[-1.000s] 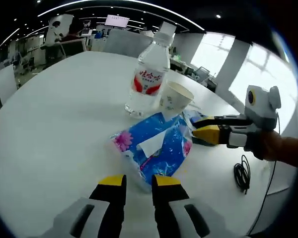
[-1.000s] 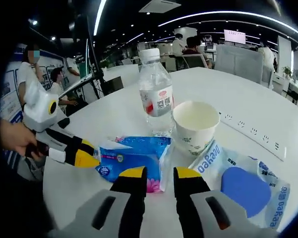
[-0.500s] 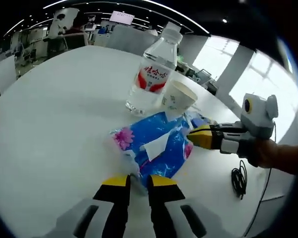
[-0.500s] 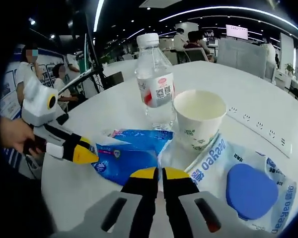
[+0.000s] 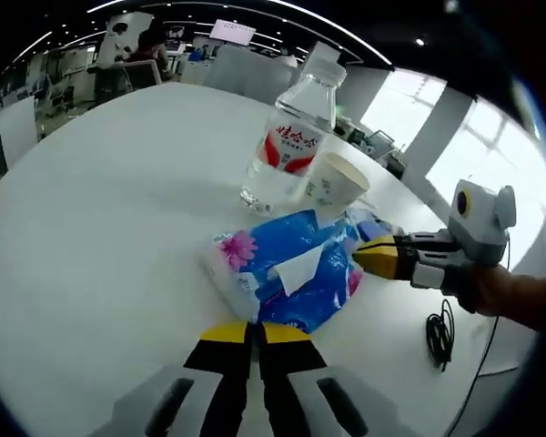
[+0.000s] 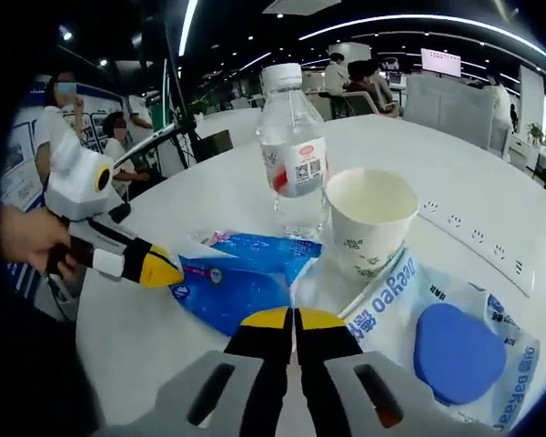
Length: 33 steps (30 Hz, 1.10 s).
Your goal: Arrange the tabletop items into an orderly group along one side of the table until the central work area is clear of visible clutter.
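Observation:
A blue tissue pack (image 5: 287,269) with a pink flower lies on the round white table (image 5: 91,237). My left gripper (image 5: 255,330) is shut on its near edge. Just behind it stand a clear water bottle (image 5: 291,150) with a red label and a white paper cup (image 5: 337,187). My right gripper (image 5: 359,255) reaches in from the right, shut, its tips at the pack's far side. In the right gripper view, my right gripper (image 6: 294,319) is shut on the sealed edge of a wet-wipes pack (image 6: 455,350) with a blue lid. The tissue pack (image 6: 241,282), bottle (image 6: 296,155), cup (image 6: 373,218) and left gripper (image 6: 168,271) lie beyond.
A coiled black cable (image 5: 441,332) lies near the table's edge on the right. A row of sockets (image 6: 473,246) is set in the tabletop behind the wipes. Chairs and people fill the office beyond the table.
Both pairs of jaws have gone from open to shut, the left on the tissue pack's edge, the right on the wipes pack's edge. The tissue pack has shifted slightly.

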Tool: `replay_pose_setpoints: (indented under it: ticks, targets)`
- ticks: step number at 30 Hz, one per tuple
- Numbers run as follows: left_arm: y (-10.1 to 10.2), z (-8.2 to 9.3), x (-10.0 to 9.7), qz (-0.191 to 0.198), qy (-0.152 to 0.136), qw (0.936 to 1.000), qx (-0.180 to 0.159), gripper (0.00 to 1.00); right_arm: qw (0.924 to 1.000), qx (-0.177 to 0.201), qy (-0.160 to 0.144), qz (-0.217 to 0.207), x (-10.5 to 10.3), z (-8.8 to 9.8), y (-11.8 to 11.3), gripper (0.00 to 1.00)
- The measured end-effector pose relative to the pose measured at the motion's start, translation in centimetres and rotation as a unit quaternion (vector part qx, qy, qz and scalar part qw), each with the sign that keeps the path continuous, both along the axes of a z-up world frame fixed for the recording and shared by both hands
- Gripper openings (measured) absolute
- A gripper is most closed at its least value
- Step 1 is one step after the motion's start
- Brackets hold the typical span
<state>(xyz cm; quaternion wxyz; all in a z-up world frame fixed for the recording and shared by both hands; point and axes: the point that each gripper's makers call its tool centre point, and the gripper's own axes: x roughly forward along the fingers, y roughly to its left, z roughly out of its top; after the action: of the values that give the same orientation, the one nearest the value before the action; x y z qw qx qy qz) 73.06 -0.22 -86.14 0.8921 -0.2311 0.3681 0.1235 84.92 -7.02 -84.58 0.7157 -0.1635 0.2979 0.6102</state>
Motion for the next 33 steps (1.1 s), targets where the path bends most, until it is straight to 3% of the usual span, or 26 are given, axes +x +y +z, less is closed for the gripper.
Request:
replay_pose_setpoints:
  ticks: [14, 26, 33]
  targets:
    - [-0.8, 2.6, 0.5, -0.01, -0.028, 0.9995, 0.01, 0.0, 0.9996, 0.018, -0.022, -0.004, 0.1, 2.5, -1.6, 0.0]
    - [-3.0, 5.2, 2.0, -0.045, -0.047, 0.9977, 0.018, 0.0, 0.9978, 0.037, -0.036, -0.041, 0.4, 5.6, -5.4, 0.0]
    - [-5.0, 6.2, 3.3, -0.075, -0.054, 0.9954, 0.025, 0.0, 0.9958, 0.044, -0.039, -0.07, 1.4, 5.8, -7.8, 0.0]
